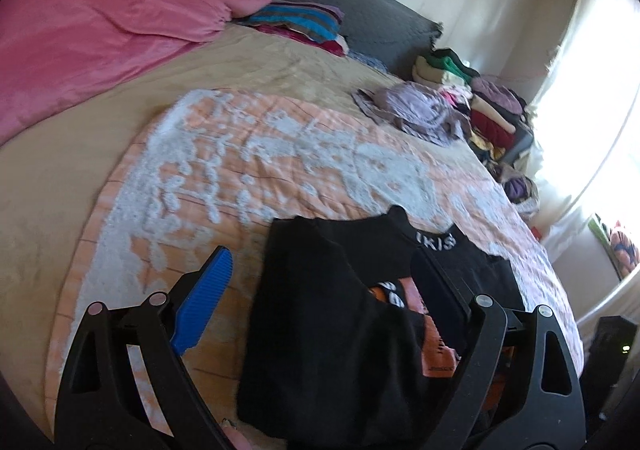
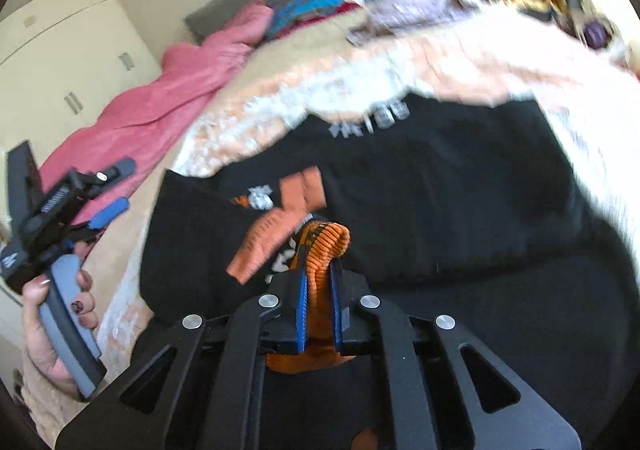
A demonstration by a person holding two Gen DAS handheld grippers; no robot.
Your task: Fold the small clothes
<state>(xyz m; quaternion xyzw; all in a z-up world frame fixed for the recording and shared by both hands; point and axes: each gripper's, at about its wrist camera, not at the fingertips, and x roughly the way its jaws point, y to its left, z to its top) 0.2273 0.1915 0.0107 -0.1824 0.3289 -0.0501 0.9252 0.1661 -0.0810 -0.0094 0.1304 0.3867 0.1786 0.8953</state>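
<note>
While the left gripper (image 1: pixel 320 310) hangs wide open and empty, the black top's (image 2: pixel 440 186) orange cuff (image 2: pixel 320 250) is pinched tight by the right gripper (image 2: pixel 319 314), so a fold-over looks due next.

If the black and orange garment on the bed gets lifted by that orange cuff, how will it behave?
The black and orange garment will probably droop limply; it already lies creased. The ribbed orange cuff bunches between the right gripper jaws, so it likely grips well. It looks light.

This is a bedroom in a home. A big bed (image 1: pixel 60 170) with a grey headboard (image 1: pixel 320 6) fills the room. A pink blanket (image 1: pixel 80 42) and piles of clothes (image 1: pixel 480 106) lie on it. White cupboard doors (image 2: pixel 60 50) and a bright curtain (image 1: pixel 592 90) stand nearby.
</note>
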